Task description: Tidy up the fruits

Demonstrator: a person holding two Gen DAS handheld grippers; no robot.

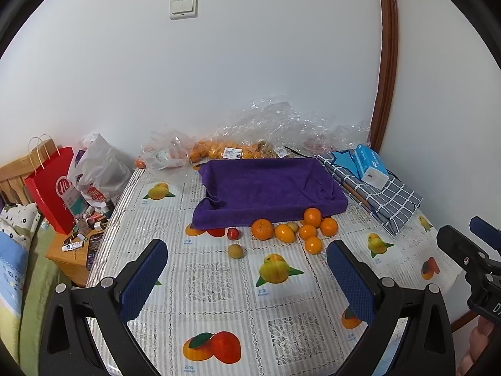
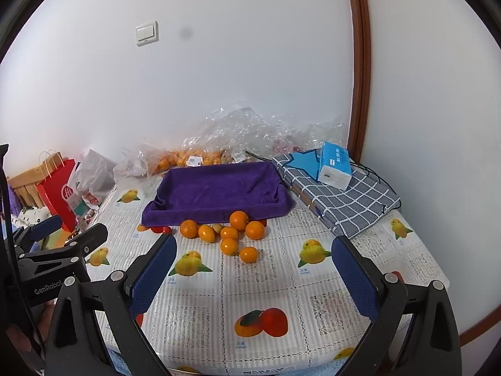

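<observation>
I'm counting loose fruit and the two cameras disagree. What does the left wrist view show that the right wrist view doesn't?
Only the left wrist view shows the small red fruit and the brownish fruit; in the right wrist view a finger likely hides them. Only the right wrist view shows the left gripper side-on. Both show the oranges heaped before the purple-lined tray, which holds no fruit, and the tissue box.

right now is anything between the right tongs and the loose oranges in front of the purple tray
Nothing visible. The right tongs are open, with only bare tablecloth between them and the oranges, which lie against the tray.
</observation>
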